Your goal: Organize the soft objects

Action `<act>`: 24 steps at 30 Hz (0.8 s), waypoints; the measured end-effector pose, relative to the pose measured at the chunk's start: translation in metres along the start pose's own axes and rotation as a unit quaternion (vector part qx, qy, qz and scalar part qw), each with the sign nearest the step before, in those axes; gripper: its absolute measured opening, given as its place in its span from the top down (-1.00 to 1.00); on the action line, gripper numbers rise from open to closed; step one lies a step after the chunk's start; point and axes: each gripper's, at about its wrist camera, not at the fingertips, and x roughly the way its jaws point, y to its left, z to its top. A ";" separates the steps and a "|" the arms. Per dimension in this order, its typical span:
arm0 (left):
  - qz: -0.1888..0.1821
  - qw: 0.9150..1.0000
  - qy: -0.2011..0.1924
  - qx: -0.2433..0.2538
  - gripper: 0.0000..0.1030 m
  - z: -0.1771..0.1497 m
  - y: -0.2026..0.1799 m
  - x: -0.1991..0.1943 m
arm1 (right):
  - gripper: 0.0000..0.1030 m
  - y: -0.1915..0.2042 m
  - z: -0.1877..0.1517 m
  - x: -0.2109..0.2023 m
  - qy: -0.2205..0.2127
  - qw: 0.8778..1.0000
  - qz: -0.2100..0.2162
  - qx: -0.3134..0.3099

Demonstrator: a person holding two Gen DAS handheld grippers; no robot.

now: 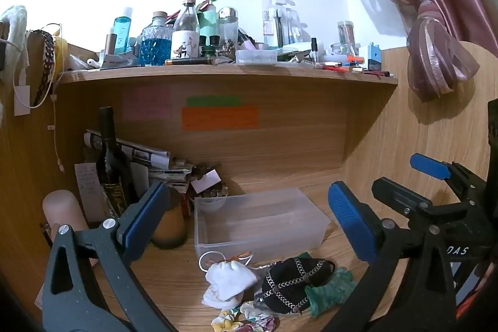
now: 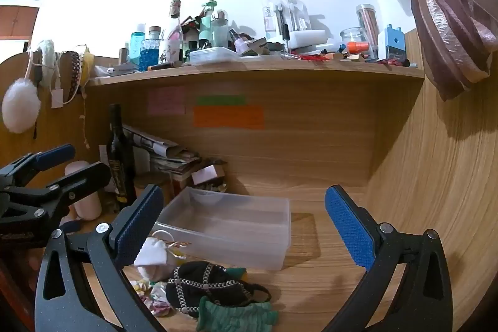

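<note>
A pile of soft items lies on the wooden desk in front of an empty clear plastic box [image 1: 260,218] [image 2: 230,226]. The pile holds a white pouch [image 1: 230,279] [image 2: 152,254], a black cloth with chain trim [image 1: 292,279] [image 2: 205,285], a green cloth [image 1: 330,288] [image 2: 236,316] and floral fabric [image 1: 242,319] [image 2: 155,301]. My left gripper [image 1: 249,217] is open and empty above the pile. My right gripper [image 2: 246,226] is open and empty, to the right of the left one; it also shows in the left wrist view [image 1: 401,176].
A dark wine bottle [image 1: 112,170] [image 2: 119,157], stacked papers [image 1: 155,161], a pink cylinder [image 1: 63,210] and a brown jar [image 1: 169,226] stand left of the box. The upper shelf [image 1: 218,72] is crowded with bottles. A pink curtain [image 1: 435,45] hangs right.
</note>
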 end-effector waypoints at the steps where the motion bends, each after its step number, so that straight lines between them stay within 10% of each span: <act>1: 0.002 1.000 -0.002 0.001 -1.00 0.000 0.000 0.000 | -1.00 0.000 0.000 0.000 -0.002 1.000 0.001 0.001; 24: -0.002 1.000 -0.013 -0.004 -1.00 -0.001 0.000 -0.004 | -1.00 0.002 0.000 -0.002 -0.001 1.000 0.004 0.004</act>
